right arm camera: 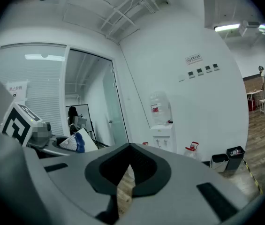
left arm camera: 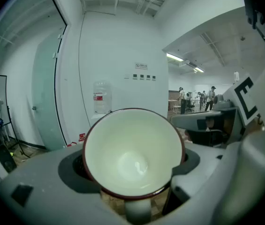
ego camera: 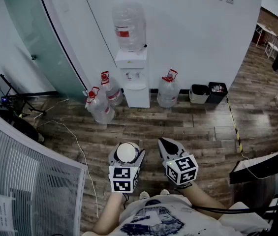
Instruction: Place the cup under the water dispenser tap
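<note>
A white cup with a dark red rim (ego camera: 127,153) sits between the jaws of my left gripper (ego camera: 127,148), which is shut on it. In the left gripper view the cup (left arm camera: 133,156) fills the middle, its mouth turned toward the camera, with the jaws pressed on either side. My right gripper (ego camera: 164,142) is beside it, shut with nothing in it; its tips meet (right arm camera: 128,159). The white water dispenser (ego camera: 133,77) stands against the far wall, a bottle on top, well ahead of both grippers. It also shows small in the gripper views (left arm camera: 101,108) (right arm camera: 161,125).
Three large water bottles stand on the wooden floor around the dispenser (ego camera: 101,108) (ego camera: 110,88) (ego camera: 168,92). Two bins (ego camera: 199,93) (ego camera: 217,92) sit to its right. A white cable (ego camera: 79,146) runs across the floor at left, near a desk and a glass partition.
</note>
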{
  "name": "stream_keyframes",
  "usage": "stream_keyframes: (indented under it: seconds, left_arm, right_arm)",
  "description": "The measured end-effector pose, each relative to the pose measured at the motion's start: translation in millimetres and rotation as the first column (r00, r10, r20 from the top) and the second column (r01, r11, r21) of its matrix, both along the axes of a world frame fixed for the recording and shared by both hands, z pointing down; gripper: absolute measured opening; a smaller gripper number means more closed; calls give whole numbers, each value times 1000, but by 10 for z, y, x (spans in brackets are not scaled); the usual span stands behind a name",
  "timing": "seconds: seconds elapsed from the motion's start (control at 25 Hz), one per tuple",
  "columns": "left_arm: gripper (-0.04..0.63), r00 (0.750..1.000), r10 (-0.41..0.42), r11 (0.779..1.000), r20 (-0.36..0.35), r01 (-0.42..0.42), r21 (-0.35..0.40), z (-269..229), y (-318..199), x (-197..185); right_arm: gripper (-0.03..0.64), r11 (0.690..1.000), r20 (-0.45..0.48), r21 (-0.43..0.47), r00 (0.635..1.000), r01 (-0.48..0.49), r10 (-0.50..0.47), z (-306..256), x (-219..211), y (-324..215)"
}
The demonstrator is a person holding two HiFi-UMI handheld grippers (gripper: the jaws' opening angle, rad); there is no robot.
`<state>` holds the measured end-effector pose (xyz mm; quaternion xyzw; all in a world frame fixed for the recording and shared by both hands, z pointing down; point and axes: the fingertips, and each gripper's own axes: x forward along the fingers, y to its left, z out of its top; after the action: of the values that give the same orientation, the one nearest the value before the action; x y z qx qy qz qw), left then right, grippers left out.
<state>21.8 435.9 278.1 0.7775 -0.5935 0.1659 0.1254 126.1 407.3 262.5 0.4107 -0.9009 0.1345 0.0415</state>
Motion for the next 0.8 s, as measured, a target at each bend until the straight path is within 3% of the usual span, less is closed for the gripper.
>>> stream_keyframes:
  seconds: [0.44,0.8]
  left_arm:
    - [454,998,-59,998,5,59,3,15,-167,360]
    - [454,996,-89,996,-9,89,6,13,-308,373]
  right_arm:
    - [20,1000,9,2,1000,26,-26,41,451,-227]
    - [21,999,20,-2,999,34,-34,50,527,-407]
